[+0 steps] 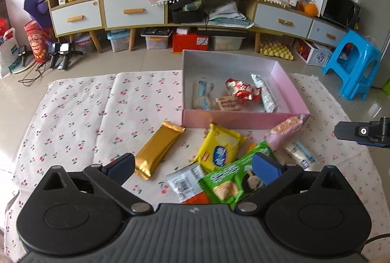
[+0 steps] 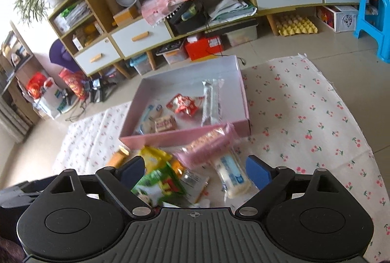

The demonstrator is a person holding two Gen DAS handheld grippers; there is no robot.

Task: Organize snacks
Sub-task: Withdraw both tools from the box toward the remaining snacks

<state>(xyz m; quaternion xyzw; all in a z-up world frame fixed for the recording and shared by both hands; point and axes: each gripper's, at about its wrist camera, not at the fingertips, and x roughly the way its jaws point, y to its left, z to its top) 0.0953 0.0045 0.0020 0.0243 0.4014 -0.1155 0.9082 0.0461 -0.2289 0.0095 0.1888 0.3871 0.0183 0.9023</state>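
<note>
A pink box (image 1: 234, 120) (image 2: 185, 136) on the cherry-print cloth holds several snacks, among them a red packet (image 1: 240, 90) (image 2: 185, 104) and a silver-white stick (image 1: 267, 94) (image 2: 212, 102). In front of the box lies a loose pile: a gold bar (image 1: 157, 149), a yellow packet (image 1: 220, 150) (image 2: 153, 158), a green packet (image 1: 234, 180) (image 2: 158, 183), a pink cracker pack (image 1: 285, 130) (image 2: 209, 143) and a white-blue pack (image 1: 299, 153) (image 2: 234, 174). My left gripper (image 1: 195, 166) hangs open above the pile, gripping nothing. My right gripper (image 2: 195, 172) is open too, over the same pile, its pads apart from the snacks.
The cloth (image 1: 85, 112) (image 2: 304, 121) covers the floor. Behind it runs a low cabinet (image 1: 136, 12) with bins underneath. A blue plastic stool (image 1: 353, 65) (image 2: 375, 14) stands at the right. The tip of the right gripper (image 1: 360, 132) shows at the right edge of the left wrist view.
</note>
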